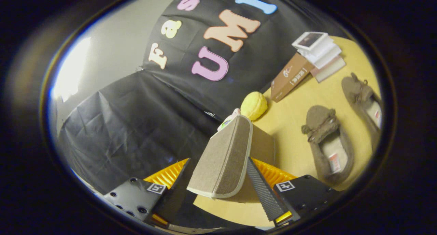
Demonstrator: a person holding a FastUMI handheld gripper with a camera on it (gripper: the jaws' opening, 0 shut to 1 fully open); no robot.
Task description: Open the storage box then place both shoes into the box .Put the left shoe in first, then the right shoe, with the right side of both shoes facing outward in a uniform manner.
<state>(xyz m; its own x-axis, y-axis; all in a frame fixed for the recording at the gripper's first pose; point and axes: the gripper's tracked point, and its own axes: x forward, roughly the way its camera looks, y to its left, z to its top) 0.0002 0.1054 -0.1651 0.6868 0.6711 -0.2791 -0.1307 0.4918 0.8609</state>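
Note:
My gripper [218, 160] is shut on the storage box lid [225, 149], a beige fabric flap with a pale trim that stands lifted and tilted between my two fingers. Behind the lid shows a tan side of the storage box [264, 144]. Two brown fuzzy shoes lie on the yellow table [293, 105] beyond and to the right of my fingers. The nearer shoe [326, 143] shows its open top and a label inside. The farther shoe [363, 98] lies beside it, close to the table's edge.
A yellow plush ball [253, 105] sits just beyond the lid. A brown carton [290, 76] leans near a stack of white books [319, 52] at the table's far side. Black cloth walls close off the booth behind the box.

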